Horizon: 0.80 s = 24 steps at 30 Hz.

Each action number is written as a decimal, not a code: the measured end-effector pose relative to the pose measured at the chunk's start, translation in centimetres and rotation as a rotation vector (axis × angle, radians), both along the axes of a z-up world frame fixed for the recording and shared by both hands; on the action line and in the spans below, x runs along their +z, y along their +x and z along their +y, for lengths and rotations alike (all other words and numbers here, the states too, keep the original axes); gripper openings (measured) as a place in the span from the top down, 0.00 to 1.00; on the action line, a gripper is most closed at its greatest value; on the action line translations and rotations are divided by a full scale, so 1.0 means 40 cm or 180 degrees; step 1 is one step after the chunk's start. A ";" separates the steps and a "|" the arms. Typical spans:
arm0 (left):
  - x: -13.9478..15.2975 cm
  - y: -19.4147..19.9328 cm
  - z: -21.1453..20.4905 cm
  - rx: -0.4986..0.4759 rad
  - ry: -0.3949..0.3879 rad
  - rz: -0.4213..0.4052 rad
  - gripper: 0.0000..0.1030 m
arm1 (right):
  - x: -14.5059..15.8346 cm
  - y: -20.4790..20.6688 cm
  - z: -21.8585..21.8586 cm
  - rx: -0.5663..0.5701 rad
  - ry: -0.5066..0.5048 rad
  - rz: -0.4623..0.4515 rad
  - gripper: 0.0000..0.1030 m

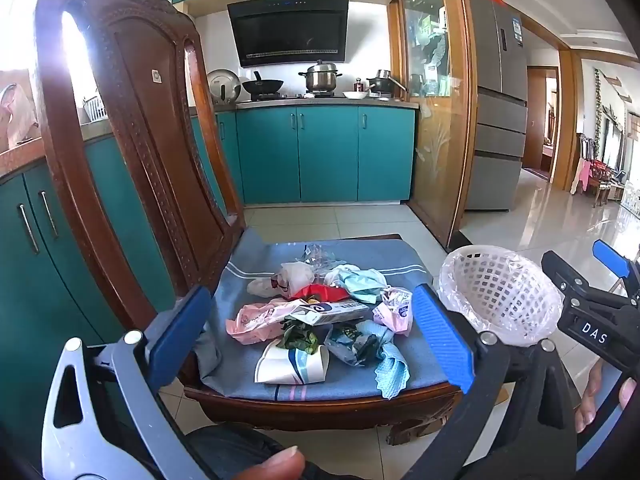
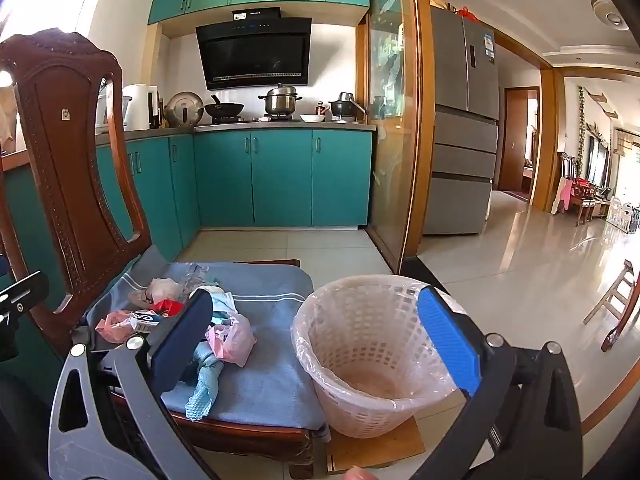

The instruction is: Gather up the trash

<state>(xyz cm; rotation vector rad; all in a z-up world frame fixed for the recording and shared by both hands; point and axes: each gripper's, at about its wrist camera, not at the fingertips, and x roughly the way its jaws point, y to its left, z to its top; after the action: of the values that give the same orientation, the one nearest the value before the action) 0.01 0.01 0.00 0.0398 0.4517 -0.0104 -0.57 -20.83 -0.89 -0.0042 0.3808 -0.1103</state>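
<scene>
We find the trash heap [image 1: 320, 320], crumpled wrappers and bags, light and soft, at lower centre on the chair cushion [image 1: 400, 256] beside the lined basket [image 2: 360, 344]; both claws, left [image 1: 316, 328] and right [image 2: 320, 344], gape wide and empty, so pinching a bunched fold seems best.
</scene>
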 end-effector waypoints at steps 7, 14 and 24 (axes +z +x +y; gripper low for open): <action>-0.001 0.000 0.000 -0.0023 0.0011 -0.0001 0.03 | -0.001 0.000 -0.002 0.0008 -0.0001 -0.0004 0.03; -0.012 0.003 0.007 -0.0008 0.0007 0.0013 0.03 | -0.001 0.001 0.000 0.0016 0.0004 0.0008 0.03; -0.004 0.002 0.004 -0.0006 0.0020 0.0020 0.03 | -0.004 0.003 0.000 0.0010 -0.0002 0.0013 0.03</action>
<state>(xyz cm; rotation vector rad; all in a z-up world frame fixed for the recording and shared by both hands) 0.07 0.17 -0.15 0.0463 0.4580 -0.0111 -0.47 -20.85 -1.05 -0.0055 0.3847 -0.1075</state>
